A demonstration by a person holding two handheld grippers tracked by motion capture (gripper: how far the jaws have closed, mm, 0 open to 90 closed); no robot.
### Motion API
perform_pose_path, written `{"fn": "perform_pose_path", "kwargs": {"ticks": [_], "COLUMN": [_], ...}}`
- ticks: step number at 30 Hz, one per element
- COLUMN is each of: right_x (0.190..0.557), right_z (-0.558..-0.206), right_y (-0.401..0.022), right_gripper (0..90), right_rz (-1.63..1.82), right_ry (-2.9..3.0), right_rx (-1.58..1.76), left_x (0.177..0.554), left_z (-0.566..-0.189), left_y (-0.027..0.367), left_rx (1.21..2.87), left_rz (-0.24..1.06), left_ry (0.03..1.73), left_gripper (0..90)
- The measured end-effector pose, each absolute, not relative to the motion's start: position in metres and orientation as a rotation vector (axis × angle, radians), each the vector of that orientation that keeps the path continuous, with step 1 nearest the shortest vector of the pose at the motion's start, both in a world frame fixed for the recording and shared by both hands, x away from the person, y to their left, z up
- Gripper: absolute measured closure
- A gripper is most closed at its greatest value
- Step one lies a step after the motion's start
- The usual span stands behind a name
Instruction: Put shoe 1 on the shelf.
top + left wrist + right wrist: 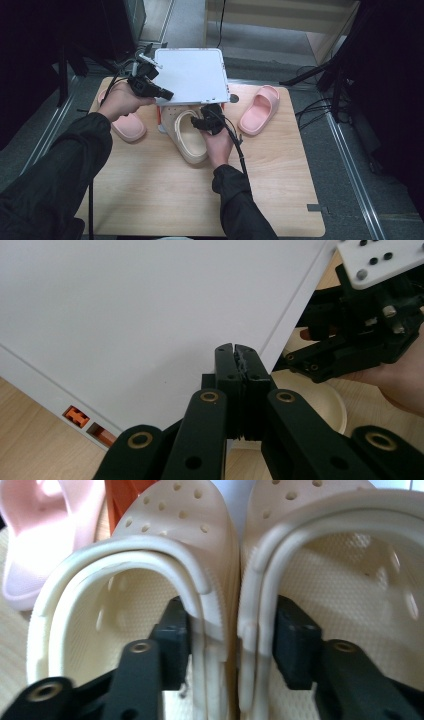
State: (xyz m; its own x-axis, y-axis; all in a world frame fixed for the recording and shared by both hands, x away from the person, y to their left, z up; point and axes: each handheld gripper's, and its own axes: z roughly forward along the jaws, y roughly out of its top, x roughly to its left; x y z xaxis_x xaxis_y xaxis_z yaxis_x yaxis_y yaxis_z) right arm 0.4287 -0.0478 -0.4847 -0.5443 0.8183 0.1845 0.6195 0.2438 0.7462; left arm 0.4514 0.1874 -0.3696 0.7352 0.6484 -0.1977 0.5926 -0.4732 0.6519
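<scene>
Left gripper (165, 93) fingers shut; right gripper (197, 121) fingers parted.

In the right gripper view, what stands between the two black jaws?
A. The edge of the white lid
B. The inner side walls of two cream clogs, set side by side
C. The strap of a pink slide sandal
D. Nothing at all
B: in the right gripper view, one jaw of the right gripper reaches inside each of the cream clogs, with their adjoining side walls between the jaws.
</scene>
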Motion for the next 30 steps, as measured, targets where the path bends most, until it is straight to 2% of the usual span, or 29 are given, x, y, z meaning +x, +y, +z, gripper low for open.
{"fn": "perform_pose_path", "kwargs": {"ticks": [2,10,26,30], "right_x": [0.427,0.412,0.359,0.347], "right_z": [-0.484,-0.473,-0.454,-0.460], "right_y": [-0.052,-0.071,-0.105,-0.106], "right_gripper": [51.1,52.0,89.1,90.0], "right_rz": [1.195,1.213,1.259,1.240], "right_ry": [2.289,2.334,2.477,2.593], "right_rx": [1.353,1.287,1.091,0.967], "left_x": [0.451,0.451,0.451,0.451], "left_z": [-0.370,-0.369,-0.368,-0.368], "left_y": [0.187,0.187,0.186,0.187], "left_rx": [2.206,2.213,2.216,2.219], "left_rz": [0.098,0.105,0.107,0.105], "left_ry": [0.932,0.936,0.945,0.947], "left_gripper": [89.1,89.1,89.1,89.1]}}
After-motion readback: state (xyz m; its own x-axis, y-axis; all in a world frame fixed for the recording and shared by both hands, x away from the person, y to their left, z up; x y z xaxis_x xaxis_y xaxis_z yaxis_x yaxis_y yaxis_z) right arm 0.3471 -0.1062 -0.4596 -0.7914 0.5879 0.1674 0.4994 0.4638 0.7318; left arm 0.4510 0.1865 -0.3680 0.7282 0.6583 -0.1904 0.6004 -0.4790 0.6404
